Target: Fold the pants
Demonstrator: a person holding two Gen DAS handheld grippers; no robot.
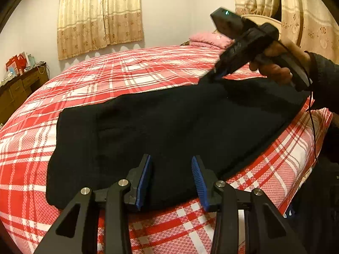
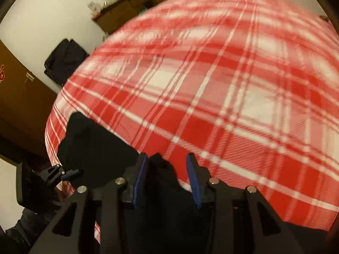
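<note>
Softly, dark fleecy pants (image 1: 169,131) drape flat over checked bedspread (image 1: 127,74).

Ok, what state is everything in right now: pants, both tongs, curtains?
Pants: lying flat on the plaid bed cover, far corner raised.
Left tongs: open, over the near edge of the pants.
Right tongs: open, a bunch of dark fabric between the pads, no clamp yet.
Curtains: drawn shut.
</note>
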